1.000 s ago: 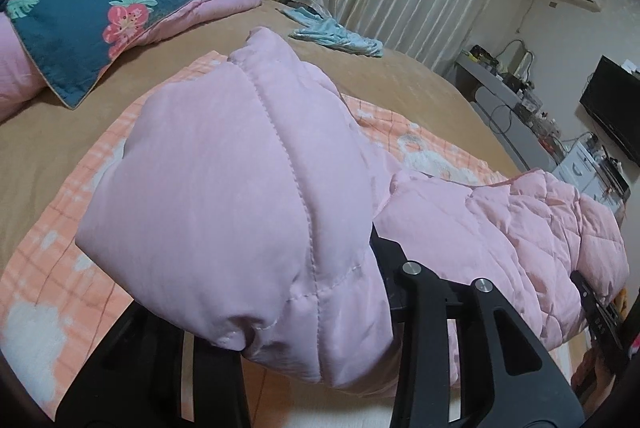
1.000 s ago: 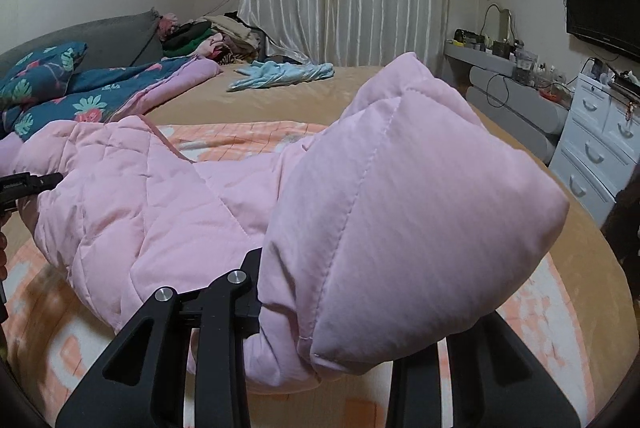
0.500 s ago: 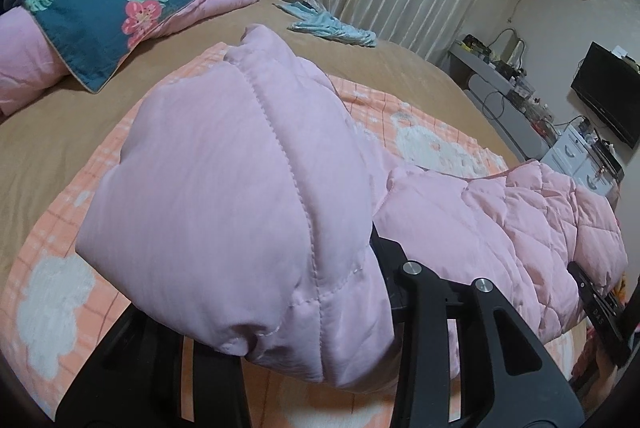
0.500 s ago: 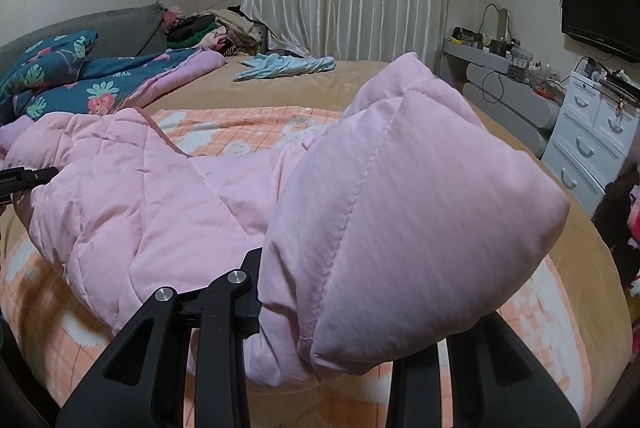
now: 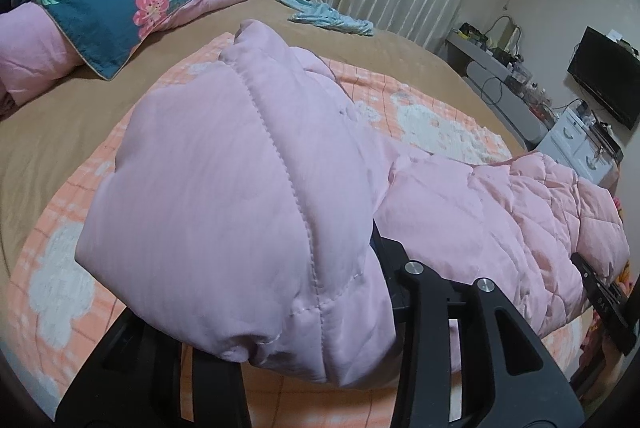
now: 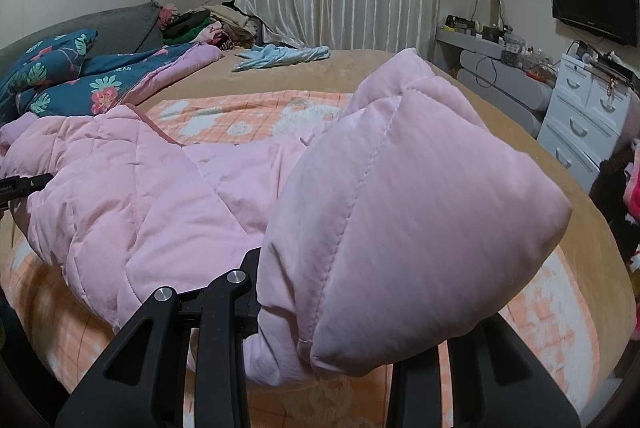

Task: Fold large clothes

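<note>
Both tongs, left gripper (image 5: 320,308) and right gripper (image 6: 320,312), are clamped narrow on bunched corners of the pink quilted jacket (image 6: 168,211), which sags between them over the orange checked blanket (image 6: 248,111); keep both corners level and taut, lowering together

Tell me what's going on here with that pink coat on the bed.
A person holds a gripper in each hand, and each is clamped on a puffy end of the pink quilted coat. The left gripper and the right gripper hold it stretched between them above the orange checked blanket on the bed. Nothing is folded yet. A light blue garment lies further back.
</note>
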